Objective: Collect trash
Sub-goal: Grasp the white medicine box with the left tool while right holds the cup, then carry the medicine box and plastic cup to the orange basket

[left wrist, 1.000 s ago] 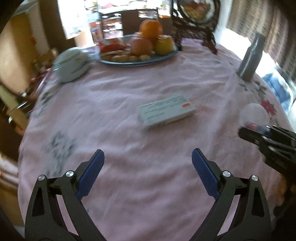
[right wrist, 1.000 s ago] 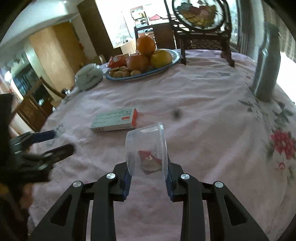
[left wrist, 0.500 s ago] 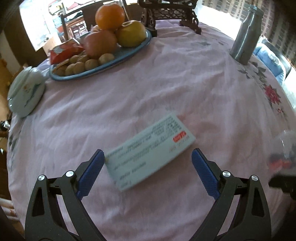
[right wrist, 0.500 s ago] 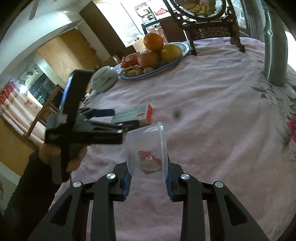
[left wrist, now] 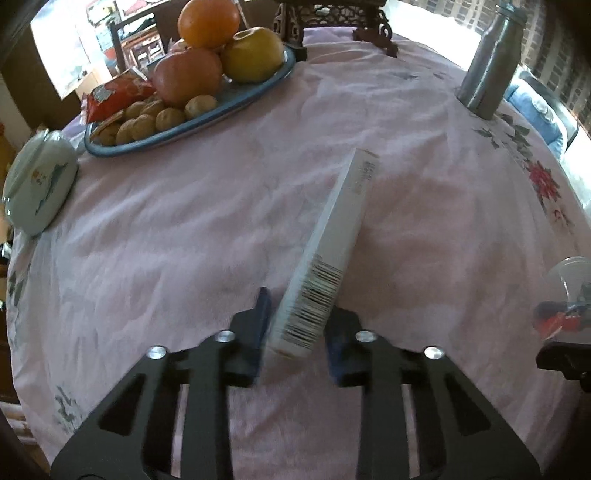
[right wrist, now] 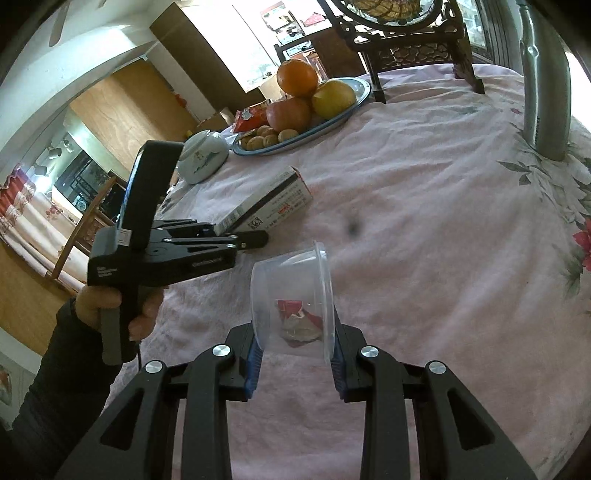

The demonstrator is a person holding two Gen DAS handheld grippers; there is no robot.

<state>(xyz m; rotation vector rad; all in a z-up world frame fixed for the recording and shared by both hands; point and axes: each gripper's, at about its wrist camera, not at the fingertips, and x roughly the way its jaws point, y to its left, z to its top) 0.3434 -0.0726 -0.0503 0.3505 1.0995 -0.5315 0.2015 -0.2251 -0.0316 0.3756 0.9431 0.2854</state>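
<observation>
Looking down over a round table draped in a pink flowered tablecloth [left wrist: 184, 240], daylight coming in behind. Seeing at the far side a blue-rimmed plate [left wrist: 207, 123] carrying an orange [left wrist: 208, 22], apples, walnuts [left wrist: 170, 118] and a red snack packet [left wrist: 114, 92]. Noting a pale porcelain pot [left wrist: 37, 184] lying just beside the plate at the left edge, a steel bottle [left wrist: 487, 74] standing well apart at the far right, and a dark carved stand [left wrist: 332, 22] sitting behind the plate.

Gripping with the left gripper [left wrist: 299, 310]: jaws having just been closing, now pinching the near, barcoded end of a long white carton [left wrist: 332, 240]. Holding that carton turned up on its narrow edge, pointing away toward the middle of the table, far end tilting to the right. Showing in the right wrist view as a carton [right wrist: 269, 203] sticking out from the gripper's tips, far end close over the cloth; touching or clear, impossible to tell.

Clamping with the right gripper [right wrist: 295, 332]: blue pads pressing both sides of a clear plastic tub [right wrist: 291, 280], tipped with its mouth facing away and up. Carrying inside it a crumpled red and white scrap [right wrist: 299, 321]. Hovering just beside the left gripper, tub near the carton yet apart from it.

Catching a hand [right wrist: 107, 306] in a dark sleeve [right wrist: 62, 369] wrapping the left gripper's handle.
</observation>
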